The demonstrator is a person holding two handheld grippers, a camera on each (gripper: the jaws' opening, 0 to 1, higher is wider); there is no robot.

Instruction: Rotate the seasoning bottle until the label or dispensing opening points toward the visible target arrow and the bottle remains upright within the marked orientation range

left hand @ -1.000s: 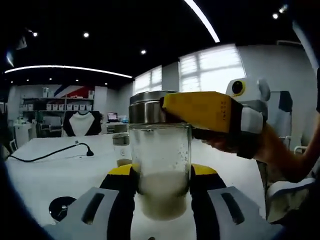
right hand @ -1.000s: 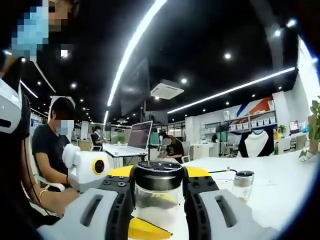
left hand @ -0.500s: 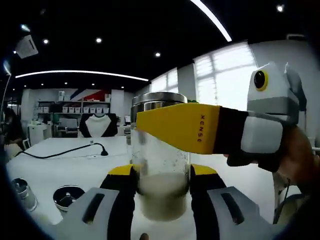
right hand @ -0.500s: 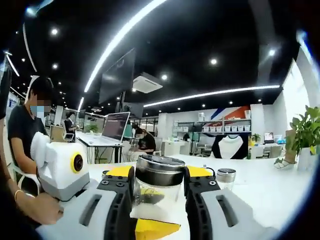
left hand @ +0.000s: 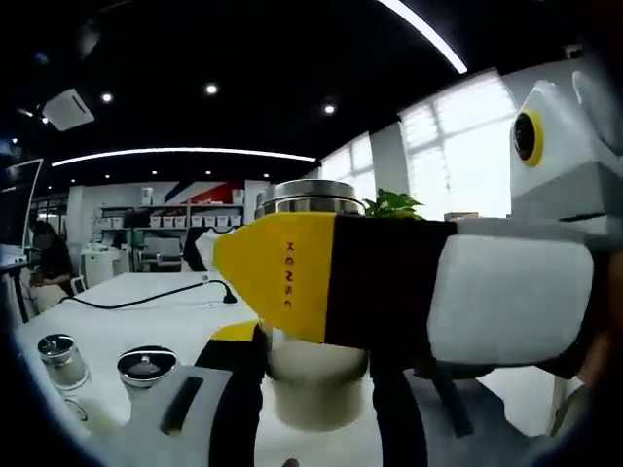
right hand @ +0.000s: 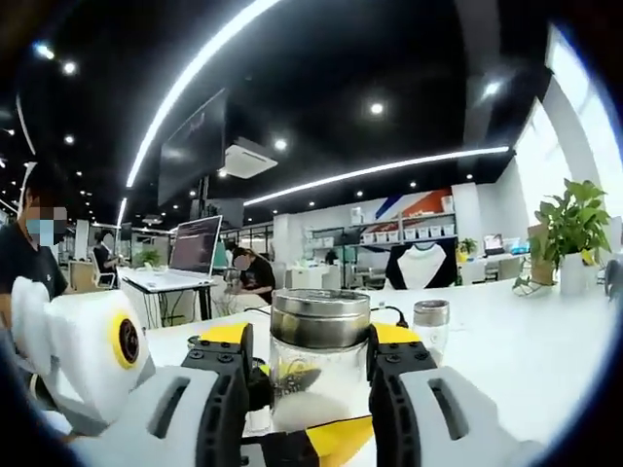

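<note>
The seasoning bottle (left hand: 313,381) is clear glass with a steel lid and pale powder in its lower part, and it stands upright. My left gripper (left hand: 316,394) is shut on its lower body, a black and yellow finger on each side. My right gripper (left hand: 292,274) reaches across from the right, and its yellow jaw hides the bottle's middle. In the right gripper view the same bottle (right hand: 318,362) sits between the fingers of my right gripper (right hand: 316,384), which is shut on it just under the lid. My left gripper (right hand: 336,440) shows low in front as a yellow tip.
On the white table (left hand: 117,321) stand a small shaker (left hand: 63,361) and a round lidded jar (left hand: 146,366), both at the left. A black cable (left hand: 146,296) runs behind them. Another small bottle (right hand: 430,325) stands right of the held one. A potted plant (right hand: 569,233) stands far right.
The right gripper has swung leftward and closer across the left gripper view, now covering most of the bottle. Both views have turned with the hands. Both grips still hold the bottle.
</note>
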